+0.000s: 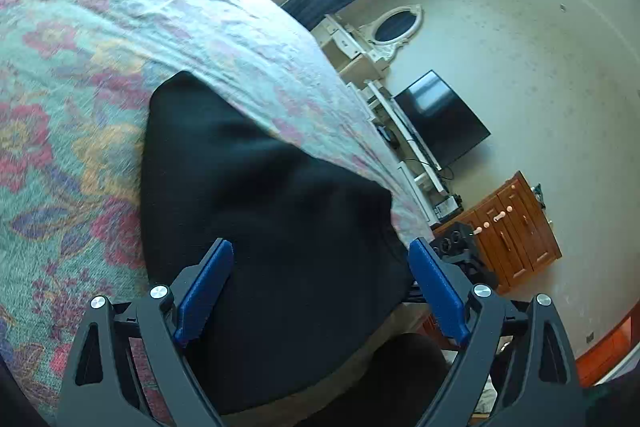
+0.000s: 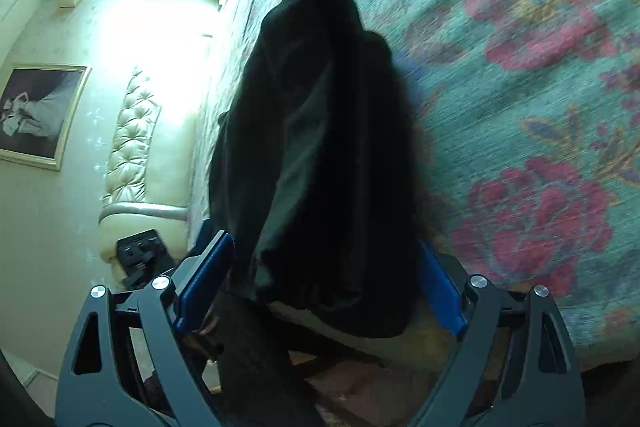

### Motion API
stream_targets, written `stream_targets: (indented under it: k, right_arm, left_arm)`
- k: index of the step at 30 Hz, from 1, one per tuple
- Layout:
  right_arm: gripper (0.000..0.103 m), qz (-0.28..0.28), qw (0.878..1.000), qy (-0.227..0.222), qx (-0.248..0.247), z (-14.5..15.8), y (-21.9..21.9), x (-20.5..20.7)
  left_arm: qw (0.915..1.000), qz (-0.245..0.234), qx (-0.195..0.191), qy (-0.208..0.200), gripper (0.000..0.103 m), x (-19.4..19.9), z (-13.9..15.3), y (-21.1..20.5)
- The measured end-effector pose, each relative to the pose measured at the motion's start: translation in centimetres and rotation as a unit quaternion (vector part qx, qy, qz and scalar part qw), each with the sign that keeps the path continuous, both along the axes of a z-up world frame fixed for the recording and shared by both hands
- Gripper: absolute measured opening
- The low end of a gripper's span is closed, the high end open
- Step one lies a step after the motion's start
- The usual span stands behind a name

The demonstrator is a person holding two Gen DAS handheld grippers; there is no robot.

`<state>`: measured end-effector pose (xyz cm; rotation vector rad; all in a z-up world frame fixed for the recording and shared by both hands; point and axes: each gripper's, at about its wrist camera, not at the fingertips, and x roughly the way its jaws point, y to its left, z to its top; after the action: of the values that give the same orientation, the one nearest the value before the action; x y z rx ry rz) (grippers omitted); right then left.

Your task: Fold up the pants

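Right wrist view: right gripper spread wide over black pants on floral bedspread; left gripper spread too; fold seemingly laid, next smooth or re-grip

Readable text: none in either view.
Labels and brands: none can be made out on anything in view.
Numbers and signs: none legible.
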<state>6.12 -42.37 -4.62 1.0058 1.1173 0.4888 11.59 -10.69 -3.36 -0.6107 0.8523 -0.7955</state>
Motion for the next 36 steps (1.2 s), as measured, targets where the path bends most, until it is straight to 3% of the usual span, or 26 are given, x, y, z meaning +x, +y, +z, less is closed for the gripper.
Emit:
stream_targets:
  k: [3,7,10,11,12,13,15,18,20,22,24,25,29,33,36]
  right_arm:
    - [0.089,0.009,1.000,-0.003,0.006,0.1,0.2,0.0]
    - [0.089,-0.009,0.999,0.000,0.045,-0.5,-0.7,-0.3]
    - [0.089,-0.005,0.999,-0.003,0.033,-0.4,-0.5,-0.3]
    - [0.081,-0.003,1.000,-0.002,0.023,-0.2,-0.2,-0.4]
    - [0.056,0.002,1.000,0.003,-0.001,-0.2,0.0,-0.6]
    - [0.048,0.010,0.999,0.007,-0.033,-0.2,0.2,-0.4]
    - [0.039,0.015,0.999,0.001,-0.032,-0.7,-0.1,-0.8]
    - [0.038,0.007,1.000,-0.002,0.010,-1.9,-0.9,-1.3]
    - [0.043,0.008,1.000,-0.001,0.018,-1.9,-1.0,-1.0]
    - [0.057,0.014,1.000,0.000,0.008,-1.0,-1.5,-1.0]
    - [0.088,-0.002,0.999,-0.019,-0.037,0.7,-2.6,-0.7]
    - [0.091,-0.013,0.998,-0.029,-0.055,1.8,-2.7,-0.5]
    - [0.092,-0.035,0.997,-0.032,-0.056,2.1,-3.4,2.4]
    - [0.092,-0.031,0.998,-0.028,-0.046,0.8,-1.7,6.9]
    - [0.093,-0.039,0.998,-0.031,-0.038,0.5,-0.9,9.3]
  left_arm:
    - [0.9993,0.009,-0.021,0.030,0.088,0.7,-2.2,1.4]
    - [0.9990,0.024,-0.024,0.030,0.088,1.1,-3.0,3.5]
    - [0.9988,0.022,-0.031,0.031,0.088,0.9,-3.3,3.9]
    - [0.9989,0.023,-0.027,0.030,0.088,0.8,-3.1,3.8]
    - [0.9990,0.025,-0.024,0.029,0.088,0.7,-2.9,3.7]
    - [0.9990,0.029,-0.021,0.028,0.088,0.6,-2.7,3.6]
    - [0.9991,0.029,-0.018,0.026,0.088,0.5,-2.1,3.3]
    - [0.9993,0.030,-0.012,0.018,0.088,0.2,-1.2,3.5]
    - [0.9992,0.038,-0.008,0.011,0.088,0.1,-0.5,4.4]
    - [0.9981,0.060,-0.012,0.007,0.088,0.3,0.0,5.8]
    - [0.9965,0.080,-0.017,0.017,0.088,1.1,-0.1,7.4]
    - [0.9957,0.086,-0.020,0.028,0.088,1.8,-0.4,7.9]
    - [0.9922,0.101,-0.015,0.072,0.088,4.9,-1.5,7.5]
    - [0.9967,0.059,-0.001,0.057,0.088,7.6,-1.0,4.2]
    - [0.9973,0.041,0.039,0.046,0.088,9.9,-0.9,1.8]
